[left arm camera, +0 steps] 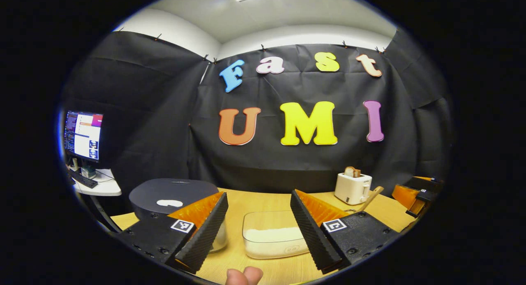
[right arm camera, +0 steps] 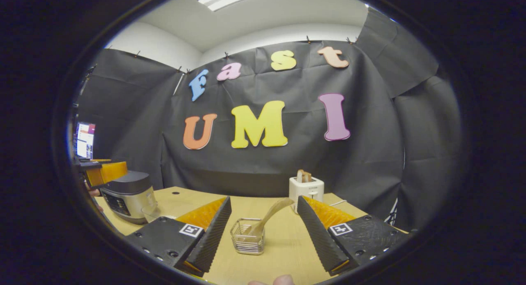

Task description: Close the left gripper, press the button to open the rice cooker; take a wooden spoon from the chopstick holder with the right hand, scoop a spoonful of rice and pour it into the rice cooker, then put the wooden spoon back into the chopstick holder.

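A: While both claws stand apart, cooker (left arm camera: 172, 196) sits left, lid down; left gripper (left arm camera: 259, 231), right gripper (right arm camera: 263, 231) hold nothing.
B: Spoon (right arm camera: 267, 217)?
A: One, leaning in one holder (right arm camera: 247, 235). Looks light, stiff; grab the handle. One rice tub (left arm camera: 273, 235), one toaster (right arm camera: 306, 188).

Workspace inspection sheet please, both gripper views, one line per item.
Surface: wooden table, bare patches visible.
Job's things: rice cooker lid shut; rice container in front; wooden spoon leaning in chopstick holder.
Clutter: toaster holding bread.
Grippers: left gripper open, untouching; right gripper open, facing the holder.
Cables: thin one beside the toaster.
Surroundings: monitor on side desk.
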Tool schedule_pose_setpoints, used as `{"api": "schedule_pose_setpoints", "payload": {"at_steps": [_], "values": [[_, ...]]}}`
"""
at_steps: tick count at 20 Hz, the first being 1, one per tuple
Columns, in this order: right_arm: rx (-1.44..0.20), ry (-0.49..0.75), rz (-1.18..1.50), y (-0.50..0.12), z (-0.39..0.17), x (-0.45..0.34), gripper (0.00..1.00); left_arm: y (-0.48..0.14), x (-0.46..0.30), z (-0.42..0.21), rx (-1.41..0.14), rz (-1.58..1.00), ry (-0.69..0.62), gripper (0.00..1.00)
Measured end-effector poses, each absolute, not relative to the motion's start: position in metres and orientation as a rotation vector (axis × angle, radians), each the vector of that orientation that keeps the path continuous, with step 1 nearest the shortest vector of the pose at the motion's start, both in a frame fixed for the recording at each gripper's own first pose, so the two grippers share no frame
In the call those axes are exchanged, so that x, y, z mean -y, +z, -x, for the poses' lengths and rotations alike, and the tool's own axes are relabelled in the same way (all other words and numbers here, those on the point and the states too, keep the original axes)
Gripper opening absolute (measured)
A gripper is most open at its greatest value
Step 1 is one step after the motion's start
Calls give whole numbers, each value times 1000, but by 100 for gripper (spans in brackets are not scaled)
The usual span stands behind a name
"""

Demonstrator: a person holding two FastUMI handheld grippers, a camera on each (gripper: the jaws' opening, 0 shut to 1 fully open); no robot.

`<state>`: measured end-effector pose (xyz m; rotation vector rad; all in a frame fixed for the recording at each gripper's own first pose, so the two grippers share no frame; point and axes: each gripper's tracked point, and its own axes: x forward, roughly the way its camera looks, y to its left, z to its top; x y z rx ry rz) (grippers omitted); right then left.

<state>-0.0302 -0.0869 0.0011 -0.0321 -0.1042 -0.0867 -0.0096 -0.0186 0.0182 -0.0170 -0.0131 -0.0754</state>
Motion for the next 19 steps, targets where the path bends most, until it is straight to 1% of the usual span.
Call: {"api": "schedule_pose_setpoints", "payload": {"at_steps": [1,2,3,4,5,6,7,11,12,13,14,15,16,17,18,19], "values": [[110,-91,41,2,33,86,95,16,22,10,14,2,-87,98],[115,-96,45,2,35,87,91,13,25,11,15,-6,-90,98],[115,-103,46,2,36,87,95,14,27,13,23,-7,-87,98],[114,-111,48,2,38,88,95,13,34,16,28,5,-99,98],[117,-120,48,4,39,88,91,10,44,19,30,15,-129,98],[123,-127,47,6,39,89,91,9,50,23,38,19,-153,97],[128,-134,46,7,39,88,95,10,52,24,36,11,-160,98],[137,-143,39,11,39,81,95,10,44,29,51,-33,-149,99],[140,-138,34,12,39,77,91,11,41,29,58,-51,-143,100],[141,-132,30,14,39,72,95,13,38,31,69,-72,-137,100],[137,-127,32,13,38,69,91,16,32,31,83,-90,-122,99],[130,-123,35,12,38,65,91,19,27,31,94,-97,-108,99],[127,-118,36,12,38,62,95,18,26,31,96,-95,-108,99],[126,-116,31,14,37,59,91,17,26,30,92,-88,-114,99],[129,-111,25,16,36,55,95,17,25,29,90,-81,-118,99],[133,-109,22,20,35,52,92,17,24,27,88,-73,-120,100]]}}
